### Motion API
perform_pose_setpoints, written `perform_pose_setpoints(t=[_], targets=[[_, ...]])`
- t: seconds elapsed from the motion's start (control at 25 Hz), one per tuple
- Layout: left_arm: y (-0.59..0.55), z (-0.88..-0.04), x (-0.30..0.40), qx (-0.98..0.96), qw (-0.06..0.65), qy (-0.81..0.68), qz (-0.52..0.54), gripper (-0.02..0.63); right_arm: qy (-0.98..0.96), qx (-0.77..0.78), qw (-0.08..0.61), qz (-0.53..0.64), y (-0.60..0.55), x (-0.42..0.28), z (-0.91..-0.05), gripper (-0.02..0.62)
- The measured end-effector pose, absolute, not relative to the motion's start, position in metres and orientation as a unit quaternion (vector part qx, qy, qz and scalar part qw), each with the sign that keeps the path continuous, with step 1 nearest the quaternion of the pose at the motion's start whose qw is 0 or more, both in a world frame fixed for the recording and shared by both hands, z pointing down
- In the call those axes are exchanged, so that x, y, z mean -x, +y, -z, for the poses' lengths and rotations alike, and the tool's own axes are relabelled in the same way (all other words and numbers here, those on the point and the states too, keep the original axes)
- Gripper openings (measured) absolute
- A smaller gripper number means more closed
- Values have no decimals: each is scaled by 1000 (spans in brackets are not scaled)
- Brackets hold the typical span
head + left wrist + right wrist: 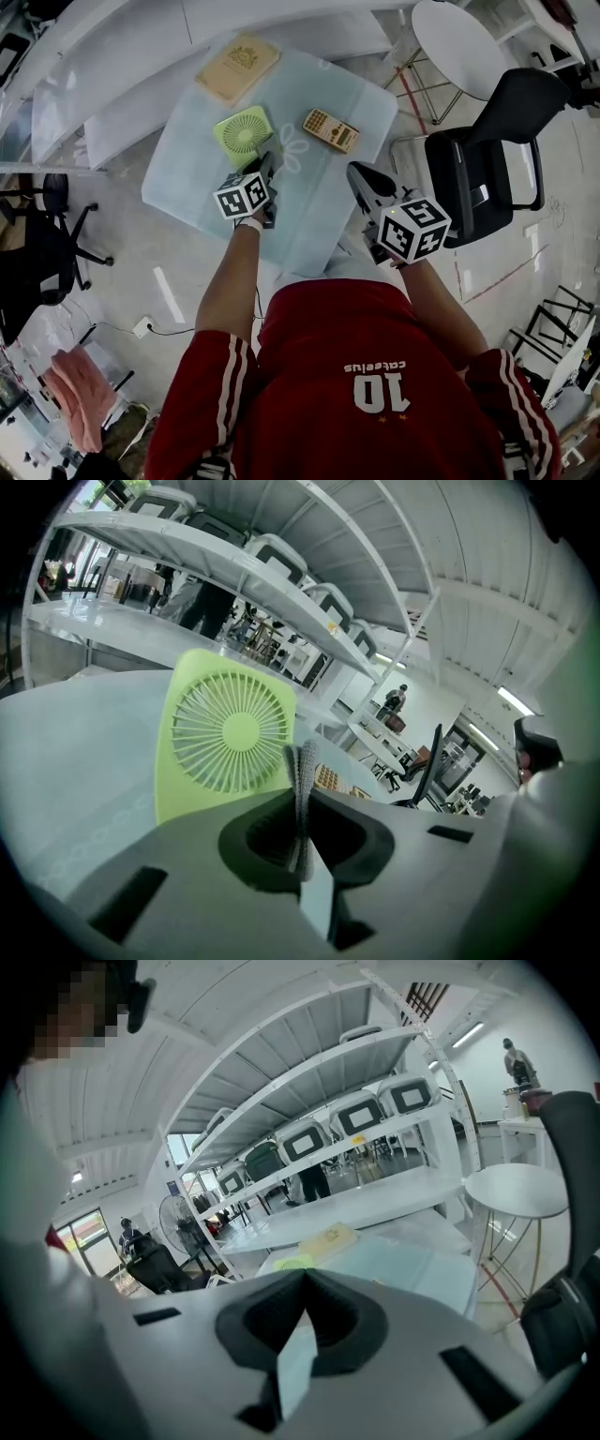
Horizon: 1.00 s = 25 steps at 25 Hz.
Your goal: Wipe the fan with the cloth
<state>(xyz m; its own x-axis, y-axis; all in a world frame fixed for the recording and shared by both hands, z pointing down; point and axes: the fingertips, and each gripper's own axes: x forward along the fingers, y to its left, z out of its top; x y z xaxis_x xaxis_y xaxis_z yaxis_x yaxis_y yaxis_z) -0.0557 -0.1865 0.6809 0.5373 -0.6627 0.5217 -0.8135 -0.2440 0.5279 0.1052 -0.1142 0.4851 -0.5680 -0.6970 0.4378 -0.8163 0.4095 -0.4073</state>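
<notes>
A light green square fan lies flat on the glass-topped table, left of its middle. My left gripper hovers just at the fan's near right corner. In the left gripper view the fan fills the space right ahead, and the jaws are shut on a thin grey ribbed cloth that stands on edge between them. My right gripper is held over the table's right part, apart from the fan, with its jaws shut and nothing between them. A sliver of the fan shows beyond its tips.
A tan book lies at the table's far left corner and an orange calculator right of the fan. A black chair stands to the right, a round white table behind it, and long white shelves at the back left.
</notes>
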Motion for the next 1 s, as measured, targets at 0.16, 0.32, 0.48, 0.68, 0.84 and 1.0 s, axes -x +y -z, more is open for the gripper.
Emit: perform_pose_setpoints(t=[0.16, 0.32, 0.48, 0.68, 0.84, 1.0], targets=[[-192, -687, 50, -782, 398, -469, -97, 23, -830, -456, 103, -305, -118, -110, -492, 5], [-198, -692, 47, -780, 402, -469, -101, 23, -827, -456, 106, -310, -123, -113, -497, 5], [-200, -699, 45, -777, 406, -469, -104, 23, -826, -457, 107, -312, -126, -114, -499, 5], [-201, -703, 45, -778, 407, -466, -107, 23, -823, -460, 108, -315, -128, -116, -500, 5], [-203, -706, 47, -777, 410, -466, -108, 23, -822, -461, 110, -317, -129, -116, -503, 5], [-203, -708, 49, -774, 414, -468, -104, 23, -821, -461, 111, -317, -129, -116, -504, 5]])
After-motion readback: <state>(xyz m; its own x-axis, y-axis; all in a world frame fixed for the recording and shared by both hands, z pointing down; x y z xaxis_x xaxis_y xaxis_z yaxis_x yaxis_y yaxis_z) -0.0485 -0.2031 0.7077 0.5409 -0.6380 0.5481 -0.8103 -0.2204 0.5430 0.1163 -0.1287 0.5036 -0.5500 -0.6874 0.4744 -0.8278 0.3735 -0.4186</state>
